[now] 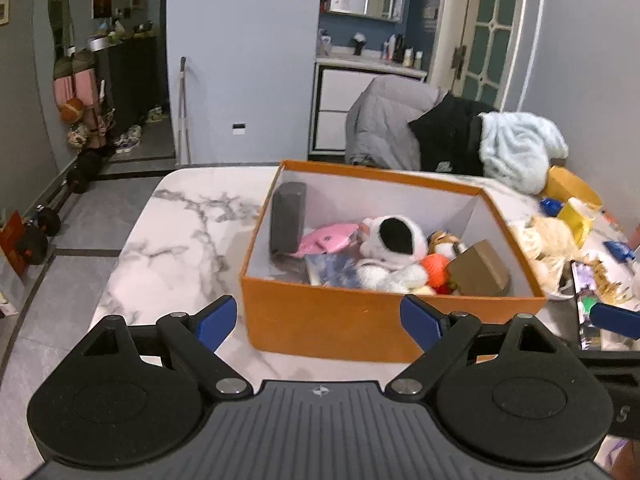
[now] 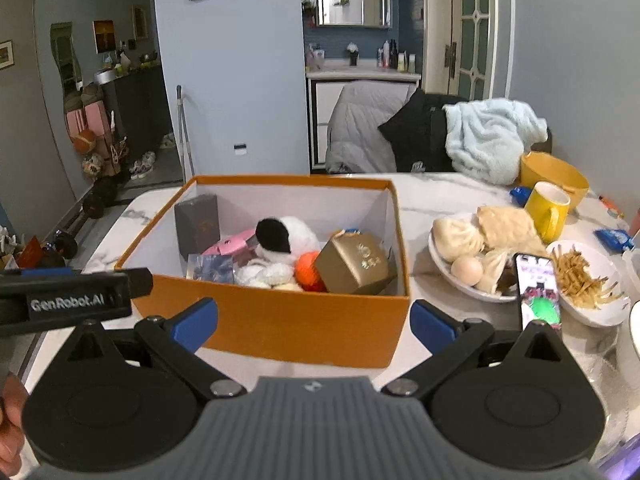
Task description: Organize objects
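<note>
From the left wrist view, the left claw (image 1: 319, 322) is spread wide with nothing between its blue-tipped fingers (image 1: 216, 322), poised just in front of the near wall of the orange cardboard box with a white interior (image 1: 320, 328), which sits on the white marble-patterned tabletop (image 1: 180, 240). Inside the box, a dark grey rectangular case (image 1: 287, 218) stands upright against the left wall, a pink pouch (image 1: 326, 238) lies beside it, a white plush toy with a black patch (image 1: 394, 248) fills the middle, an orange knitted ball (image 1: 436, 266) is tucked next to it, and a gold-brown small gift box (image 1: 478, 268) leans tilted toward the right wall. A blue fingertip of the right claw (image 1: 614, 318) pokes in at the right edge. Over to the right wrist view: the right claw (image 2: 314, 324) is also spread open and holding nothing, lined up on the same box's near wall (image 2: 280, 328), with the black body of the left claw (image 2: 68, 300) crossing in at the left. To the right of the box on the tabletop (image 2: 440, 196), a white bowl of steamed buns (image 2: 460, 280) sits touching a propped-up smartphone with a lit screen (image 2: 538, 292), beside a white dish of fried strips (image 2: 600, 316), with a yellow ceramic mug (image 2: 548, 210) and a yellow round bowl (image 2: 556, 174) behind them.
</note>
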`<action>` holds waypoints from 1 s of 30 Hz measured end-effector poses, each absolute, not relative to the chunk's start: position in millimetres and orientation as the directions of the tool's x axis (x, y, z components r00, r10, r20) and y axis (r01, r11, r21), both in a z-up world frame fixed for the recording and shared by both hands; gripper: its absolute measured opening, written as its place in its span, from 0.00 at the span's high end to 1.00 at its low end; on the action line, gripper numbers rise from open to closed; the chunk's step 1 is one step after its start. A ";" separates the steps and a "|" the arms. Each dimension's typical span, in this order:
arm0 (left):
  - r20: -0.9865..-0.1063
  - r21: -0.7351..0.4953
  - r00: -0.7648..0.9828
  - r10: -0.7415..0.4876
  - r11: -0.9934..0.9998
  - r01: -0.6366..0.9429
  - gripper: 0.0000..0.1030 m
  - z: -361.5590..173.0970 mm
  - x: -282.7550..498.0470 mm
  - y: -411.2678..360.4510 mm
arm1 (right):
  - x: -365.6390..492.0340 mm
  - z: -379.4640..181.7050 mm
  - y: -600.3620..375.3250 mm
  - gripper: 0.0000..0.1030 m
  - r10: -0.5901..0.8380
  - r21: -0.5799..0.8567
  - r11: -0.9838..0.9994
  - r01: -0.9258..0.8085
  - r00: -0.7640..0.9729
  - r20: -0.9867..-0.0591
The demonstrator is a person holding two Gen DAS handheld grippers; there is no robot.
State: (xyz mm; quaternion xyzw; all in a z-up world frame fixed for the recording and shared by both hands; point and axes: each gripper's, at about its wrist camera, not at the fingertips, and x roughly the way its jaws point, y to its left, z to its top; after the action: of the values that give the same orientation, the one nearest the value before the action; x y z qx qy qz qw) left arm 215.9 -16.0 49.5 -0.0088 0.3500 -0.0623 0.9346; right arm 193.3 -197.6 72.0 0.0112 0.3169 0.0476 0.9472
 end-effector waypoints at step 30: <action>-0.683 -0.016 0.727 -0.071 0.996 0.083 0.00 42.1 216.8 -10.1 | 200.5 54.5 -184.1 0.01 0.070 0.027 0.997 -0.068 0.770 -0.634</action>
State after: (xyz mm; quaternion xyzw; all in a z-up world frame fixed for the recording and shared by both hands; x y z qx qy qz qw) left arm 216.8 -10.1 42.1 0.0080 0.3672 -0.0414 0.9292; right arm 200.5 -184.1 54.5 0.0014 0.3372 0.0365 0.9407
